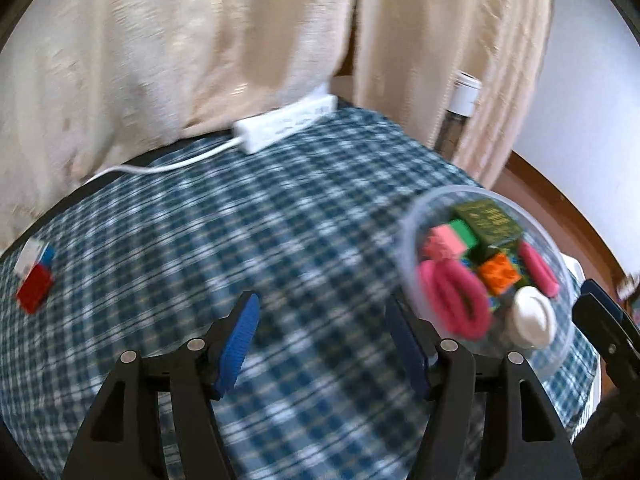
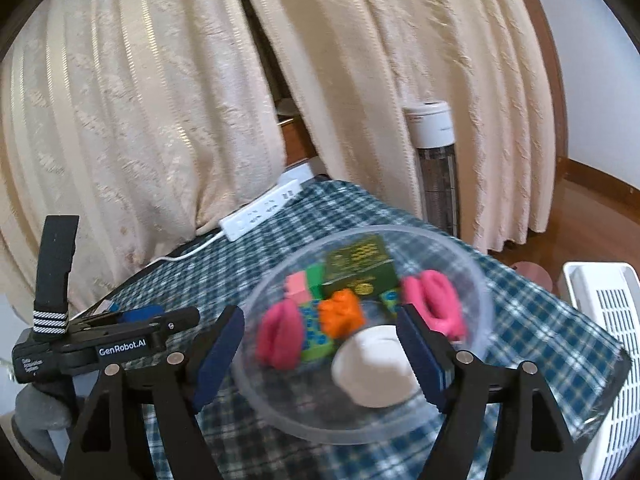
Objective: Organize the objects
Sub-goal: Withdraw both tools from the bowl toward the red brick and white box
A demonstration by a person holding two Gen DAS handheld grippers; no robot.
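Both the left gripper (image 1: 320,340) and right gripper (image 2: 320,352) are wide open and empty, the clear bowl (image 2: 472,276) of small toys resting on the bench (image 1: 280,232); light but slippery, it seems best pinched at its rim.

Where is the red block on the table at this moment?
In the left wrist view, the red block lies at the far left edge of the checked tablecloth, touching a white and blue block, far from the clear bowl on the right.

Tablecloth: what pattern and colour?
Dark teal and white check tablecloth, clearest in the left wrist view.
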